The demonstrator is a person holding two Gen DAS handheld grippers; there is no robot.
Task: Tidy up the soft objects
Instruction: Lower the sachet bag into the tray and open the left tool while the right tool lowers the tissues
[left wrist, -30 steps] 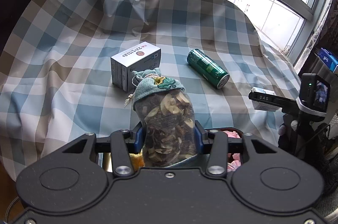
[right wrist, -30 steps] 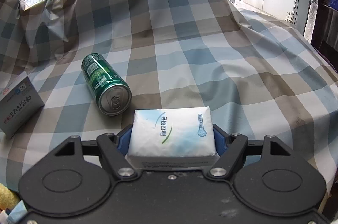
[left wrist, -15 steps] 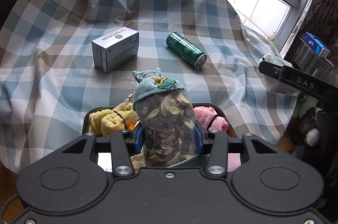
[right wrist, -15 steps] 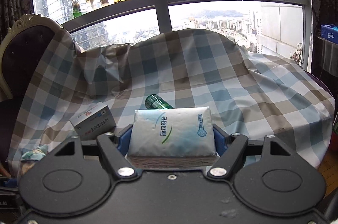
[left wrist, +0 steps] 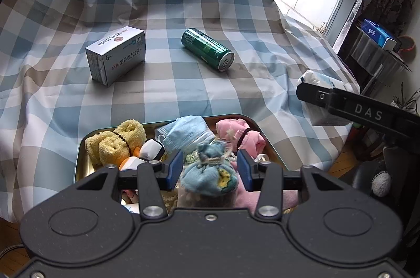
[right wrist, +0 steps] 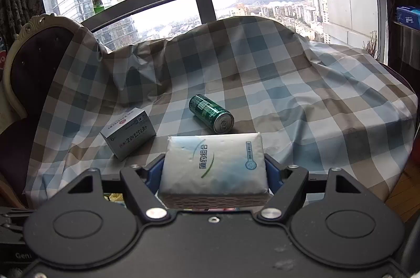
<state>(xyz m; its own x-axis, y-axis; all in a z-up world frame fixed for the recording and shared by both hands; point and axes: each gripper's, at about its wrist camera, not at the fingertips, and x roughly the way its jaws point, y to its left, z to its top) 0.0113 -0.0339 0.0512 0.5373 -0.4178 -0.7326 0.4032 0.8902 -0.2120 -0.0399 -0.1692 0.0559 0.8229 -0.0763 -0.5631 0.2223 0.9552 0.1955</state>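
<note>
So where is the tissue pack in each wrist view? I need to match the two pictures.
Left wrist: the tissue pack is at the right edge, mid-height, only its white end showing.
Right wrist: it fills the lower centre, clamped in the right gripper.
Shared landmark: the green can lying on the checked cloth, left of the pack in the left view, just above it in the right.

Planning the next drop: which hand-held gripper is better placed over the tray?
Left hand-held gripper: its pouch hangs right over the tray. The right hand-held gripper, holding the tissue pack, is off to the tray's side.
</note>
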